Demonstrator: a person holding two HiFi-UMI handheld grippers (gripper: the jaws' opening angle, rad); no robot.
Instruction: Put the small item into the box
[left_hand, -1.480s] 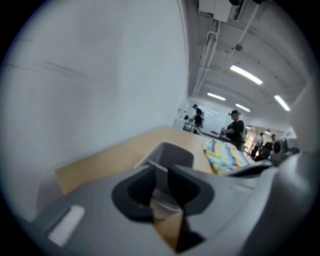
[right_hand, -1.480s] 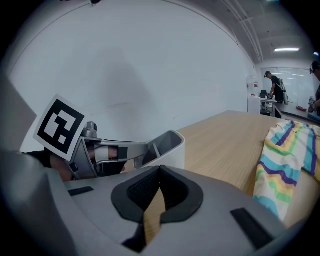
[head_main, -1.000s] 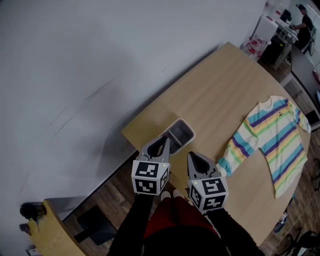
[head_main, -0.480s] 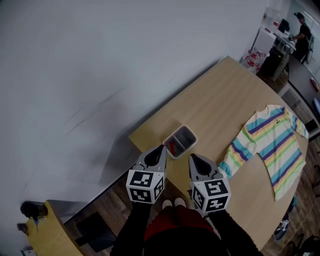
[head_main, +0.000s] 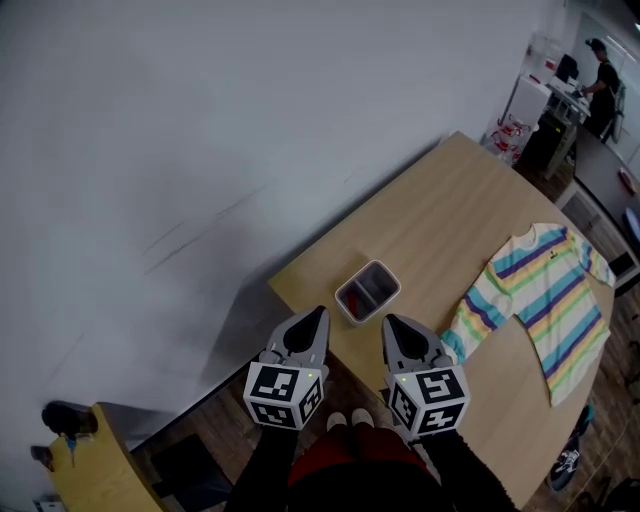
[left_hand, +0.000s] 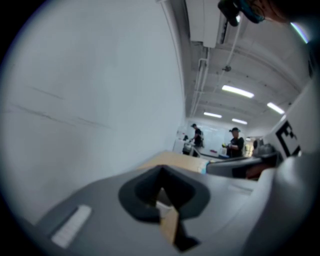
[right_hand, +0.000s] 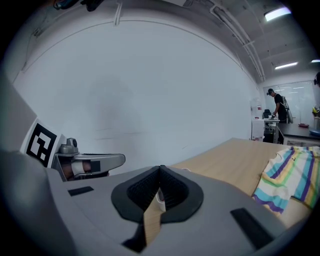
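item (head_main: 368, 292) – red, lying in box (head_main: 342, 300), mid-frame | box on table (head_main: 450, 210) corner, nothing else made out inside | change: left gripper (head_main: 318, 312) has drawn back off the box, right gripper (head_main: 388, 320) too – drop looks done | both pinched together, empty | shirt (head_main: 545, 290) far right

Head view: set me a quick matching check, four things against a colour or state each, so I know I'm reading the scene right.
Things:
1. box
2. shirt
3. left gripper
4. table

Colour or state:
A. light wood
B. jaws together, nothing between them
C. something red inside
D. striped, spread flat

Pairs: 1-C; 2-D; 3-B; 4-A
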